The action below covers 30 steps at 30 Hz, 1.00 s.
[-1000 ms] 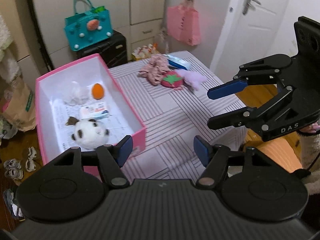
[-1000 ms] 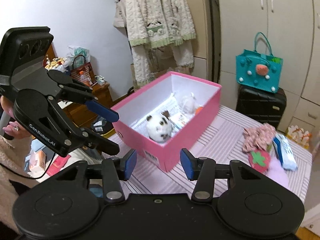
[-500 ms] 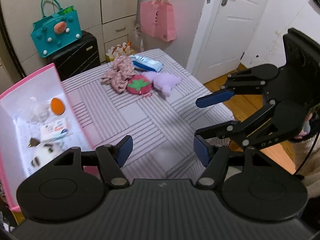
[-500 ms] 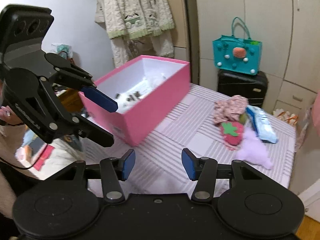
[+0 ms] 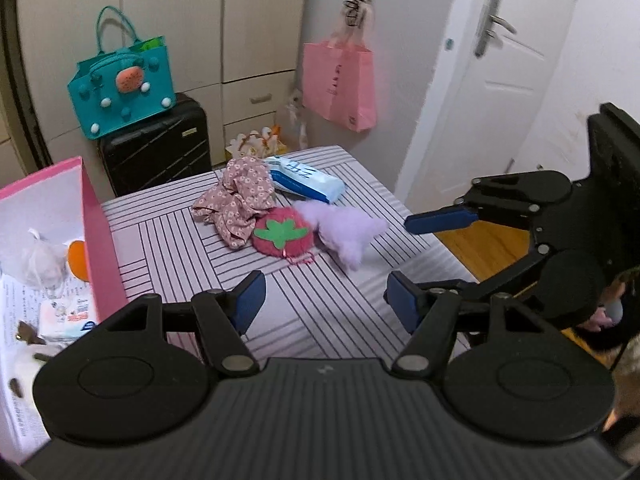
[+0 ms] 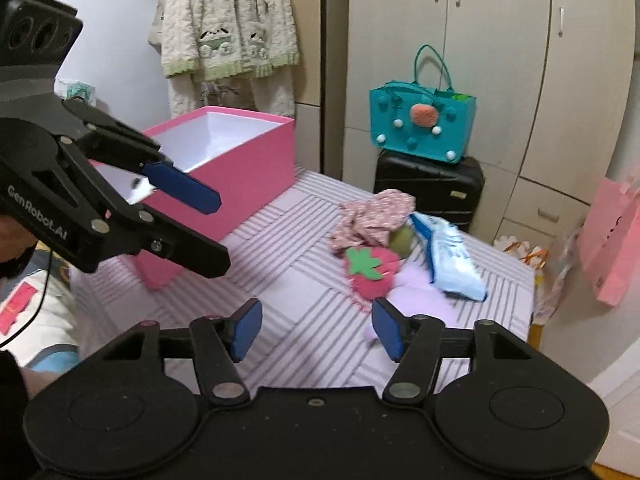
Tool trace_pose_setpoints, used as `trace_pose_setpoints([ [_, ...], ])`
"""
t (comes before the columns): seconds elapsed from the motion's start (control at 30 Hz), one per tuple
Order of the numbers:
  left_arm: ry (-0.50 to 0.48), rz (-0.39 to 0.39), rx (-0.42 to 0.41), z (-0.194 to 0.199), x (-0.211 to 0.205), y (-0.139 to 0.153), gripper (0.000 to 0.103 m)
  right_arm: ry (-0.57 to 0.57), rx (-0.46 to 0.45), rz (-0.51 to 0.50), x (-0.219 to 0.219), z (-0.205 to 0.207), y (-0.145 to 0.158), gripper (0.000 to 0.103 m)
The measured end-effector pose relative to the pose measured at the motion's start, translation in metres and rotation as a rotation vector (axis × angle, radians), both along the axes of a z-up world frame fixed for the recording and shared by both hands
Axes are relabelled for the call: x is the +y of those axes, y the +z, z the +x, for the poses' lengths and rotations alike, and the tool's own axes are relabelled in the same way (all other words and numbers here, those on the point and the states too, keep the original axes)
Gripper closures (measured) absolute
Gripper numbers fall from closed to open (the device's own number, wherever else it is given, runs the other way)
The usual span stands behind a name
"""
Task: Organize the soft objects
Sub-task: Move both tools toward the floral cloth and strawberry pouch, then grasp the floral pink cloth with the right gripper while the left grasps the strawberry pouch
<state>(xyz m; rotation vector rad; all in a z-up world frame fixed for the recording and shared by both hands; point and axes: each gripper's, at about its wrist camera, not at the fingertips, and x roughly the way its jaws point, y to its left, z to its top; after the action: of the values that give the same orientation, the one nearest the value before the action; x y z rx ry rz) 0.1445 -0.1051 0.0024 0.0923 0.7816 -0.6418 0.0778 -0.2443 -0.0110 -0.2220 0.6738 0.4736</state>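
A pile of soft things lies at the striped table's far end: a floral cloth (image 5: 236,204) (image 6: 374,216), a red strawberry plush (image 5: 282,236) (image 6: 370,274), a purple plush (image 5: 346,232) (image 6: 416,288) and a blue tissue pack (image 5: 306,184) (image 6: 452,260). The pink box (image 5: 100,240) (image 6: 240,176) stands at the left and holds an orange ball (image 5: 76,258), a white panda plush (image 5: 24,364) and small packs. My left gripper (image 5: 325,300) (image 6: 216,228) is open and empty, short of the strawberry. My right gripper (image 6: 318,332) (image 5: 424,256) is opening with nothing between its jaws, just before the purple plush.
A teal bag (image 5: 120,88) sits on a black suitcase (image 5: 156,152) behind the table. A pink paper bag (image 5: 340,84) hangs beside the white door (image 5: 496,92). Wardrobes (image 6: 480,40) line the back wall. The table edge (image 5: 420,216) drops to wooden floor on the right.
Both views swung away from the pink box toward the pile, which now looms larger and nearer. The right gripper's jaws have spread wider; the left gripper's gap is unchanged.
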Motion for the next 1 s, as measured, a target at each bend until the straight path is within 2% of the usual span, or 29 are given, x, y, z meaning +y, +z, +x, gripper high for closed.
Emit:
trace_pose_setpoints([
  [0.2, 0.090, -0.035, -0.014, 0.023, -0.011, -0.025, 0.037, -0.047, -0.016, 0.044, -0.030, 0.030, -0.008, 0.033],
  [0.37, 0.163, -0.097, -0.016, 0.040, -0.016, -0.045, 0.037, -0.067, -0.003, 0.082, -0.046, 0.060, -0.015, 0.033],
  [0.47, 0.189, -0.090, -0.013, 0.052, -0.025, -0.060, 0.037, -0.050, 0.026, 0.114, -0.048, 0.081, -0.017, 0.032],
  [0.57, 0.221, -0.066, -0.007, 0.064, -0.034, -0.074, 0.037, -0.037, 0.050, 0.119, -0.044, 0.104, -0.021, 0.029],
  [0.67, 0.259, -0.006, -0.036, 0.071, -0.044, -0.082, 0.037, -0.021, 0.077, 0.147, -0.041, 0.127, -0.022, 0.029],
  [0.8, 0.254, -0.040, -0.018, 0.081, -0.050, -0.088, 0.037, 0.019, 0.094, 0.156, -0.030, 0.154, -0.020, 0.025],
  [0.93, 0.288, -0.066, -0.016, 0.090, -0.054, -0.093, 0.037, 0.079, 0.107, 0.102, -0.008, 0.179, -0.022, 0.022],
  [1.0, 0.321, -0.113, 0.000, 0.092, -0.052, -0.098, 0.037, 0.119, 0.120, 0.078, 0.003, 0.191, -0.024, 0.021],
])
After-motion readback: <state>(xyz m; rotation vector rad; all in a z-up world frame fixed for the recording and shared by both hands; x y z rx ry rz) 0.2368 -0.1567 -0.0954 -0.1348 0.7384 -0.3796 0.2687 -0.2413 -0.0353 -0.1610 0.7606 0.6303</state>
